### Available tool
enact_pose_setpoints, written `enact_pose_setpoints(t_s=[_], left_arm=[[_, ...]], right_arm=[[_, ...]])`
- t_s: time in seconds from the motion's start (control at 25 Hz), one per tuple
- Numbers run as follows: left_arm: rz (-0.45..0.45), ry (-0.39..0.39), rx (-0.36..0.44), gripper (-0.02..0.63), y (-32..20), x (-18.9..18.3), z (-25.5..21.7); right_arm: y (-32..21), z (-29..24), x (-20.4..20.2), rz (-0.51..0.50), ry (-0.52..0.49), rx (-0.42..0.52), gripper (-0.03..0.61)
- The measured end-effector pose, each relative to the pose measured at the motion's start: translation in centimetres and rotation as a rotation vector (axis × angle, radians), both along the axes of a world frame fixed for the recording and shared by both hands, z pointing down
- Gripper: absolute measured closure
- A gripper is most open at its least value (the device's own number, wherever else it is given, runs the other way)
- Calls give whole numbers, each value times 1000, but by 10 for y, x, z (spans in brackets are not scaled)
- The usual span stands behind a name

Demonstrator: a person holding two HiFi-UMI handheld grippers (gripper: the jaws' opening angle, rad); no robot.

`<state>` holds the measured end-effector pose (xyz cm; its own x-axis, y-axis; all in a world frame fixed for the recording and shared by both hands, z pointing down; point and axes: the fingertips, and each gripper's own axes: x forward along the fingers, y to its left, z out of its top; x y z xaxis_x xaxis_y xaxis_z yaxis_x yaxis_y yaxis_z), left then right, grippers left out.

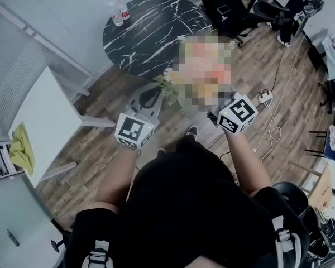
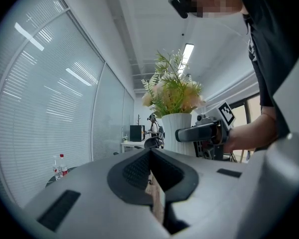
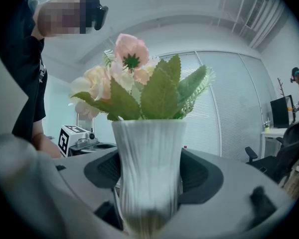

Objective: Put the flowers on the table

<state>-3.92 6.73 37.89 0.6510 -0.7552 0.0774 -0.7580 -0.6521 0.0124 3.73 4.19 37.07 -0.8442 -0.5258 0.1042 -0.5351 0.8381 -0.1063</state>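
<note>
Right gripper (image 3: 150, 176) clamps the white vase (image 3: 149, 143) of flowers (image 3: 139, 83), upright, just short of the black table (image 1: 151, 29); the table lies ahead, slightly left. Left gripper (image 2: 152, 176) jaws together, empty.

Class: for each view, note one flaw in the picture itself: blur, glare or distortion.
Right gripper view: the vase blurs toward its base near the lens, while the flowers are sharp. Left gripper view: the wide lens bows the window blinds; the ceiling light glares. Head view: a mosaic patch hides most of the flowers.
</note>
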Motion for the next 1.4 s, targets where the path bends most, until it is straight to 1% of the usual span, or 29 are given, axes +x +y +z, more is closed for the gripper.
enact_pose_setpoints(t_s=[0.48,0.96,1.12,1.4], left_arm=[[-44,-15,-4,601,-67,59,-4],[-97,-34,-4,601,-108,113,-5],[-108,-34,-4,601,-120,118,-3],[-133,-26,-15,601,-147,105,4]], right_arm=[[-74,-1,59,-43,-10,0,235],[-120,2,111,-93,-18,-10,235],[-135,7,117,-99,-28,-12,235],[-163,16,110,-106,-18,-22,235]])
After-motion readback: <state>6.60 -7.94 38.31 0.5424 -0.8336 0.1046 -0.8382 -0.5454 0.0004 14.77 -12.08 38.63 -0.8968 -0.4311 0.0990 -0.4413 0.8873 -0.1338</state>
